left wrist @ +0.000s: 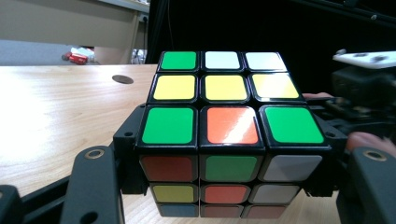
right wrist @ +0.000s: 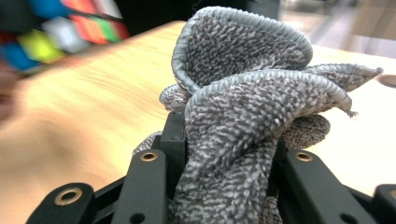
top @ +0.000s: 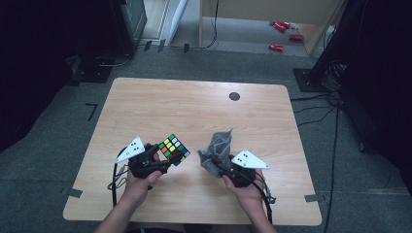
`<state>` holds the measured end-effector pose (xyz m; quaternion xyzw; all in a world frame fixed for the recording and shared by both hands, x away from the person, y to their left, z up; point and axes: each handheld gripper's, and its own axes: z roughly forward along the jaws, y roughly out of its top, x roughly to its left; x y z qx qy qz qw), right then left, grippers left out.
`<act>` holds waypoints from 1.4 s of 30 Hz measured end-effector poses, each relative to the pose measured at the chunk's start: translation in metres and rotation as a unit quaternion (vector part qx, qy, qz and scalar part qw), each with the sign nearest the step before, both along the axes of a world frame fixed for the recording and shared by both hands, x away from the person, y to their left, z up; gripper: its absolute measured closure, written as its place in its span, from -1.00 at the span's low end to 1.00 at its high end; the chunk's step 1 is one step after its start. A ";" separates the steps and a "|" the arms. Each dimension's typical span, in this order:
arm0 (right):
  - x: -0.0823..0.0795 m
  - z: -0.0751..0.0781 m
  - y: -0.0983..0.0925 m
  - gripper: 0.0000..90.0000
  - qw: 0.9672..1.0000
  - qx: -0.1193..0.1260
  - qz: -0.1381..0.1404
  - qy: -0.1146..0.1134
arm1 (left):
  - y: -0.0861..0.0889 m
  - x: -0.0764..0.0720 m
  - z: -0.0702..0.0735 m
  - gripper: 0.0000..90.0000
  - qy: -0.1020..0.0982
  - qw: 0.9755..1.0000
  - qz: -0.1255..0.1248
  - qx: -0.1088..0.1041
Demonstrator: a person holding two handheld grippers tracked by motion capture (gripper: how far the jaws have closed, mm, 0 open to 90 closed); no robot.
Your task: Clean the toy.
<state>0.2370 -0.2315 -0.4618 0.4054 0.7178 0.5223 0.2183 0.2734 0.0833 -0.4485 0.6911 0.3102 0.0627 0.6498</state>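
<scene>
Between left gripper (top: 163, 156) jaws: puzzle cube (top: 174, 149), clamped above table (top: 145, 107). Right gripper (top: 214, 162) pinches grey cloth (top: 217, 148) just beside it. Risk: hard wipe could twist cube loose, grip's only on side faces.

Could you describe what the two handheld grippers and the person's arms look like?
Both the left gripper and the right gripper have black bodies, each topped by a pale grey three-cornered plate with small dark dots. Their black jaws carry brass-coloured rivets. Thin black cables trail back from each toward the table edge. The person's forearms are bare, with no sleeves or gloves in view.
</scene>
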 end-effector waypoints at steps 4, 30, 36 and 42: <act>0.010 -0.014 -0.016 0.43 0.998 -0.012 -0.050 0.019 | -0.001 0.000 -0.001 -0.25 0.002 1.000 -0.001 0.004; 0.011 -0.017 -0.012 -0.50 0.993 -0.068 -0.097 -0.022 | -0.001 0.009 -0.010 -0.25 0.041 0.999 0.015 0.029; -0.004 -0.002 0.007 -0.51 0.994 -0.053 -0.070 -0.068 | -0.002 0.010 -0.012 -0.25 0.050 0.998 0.017 0.029; -0.013 -0.006 0.035 -0.53 0.997 -0.036 0.015 -0.066 | -0.008 0.008 -0.011 -0.25 0.059 0.998 0.007 0.021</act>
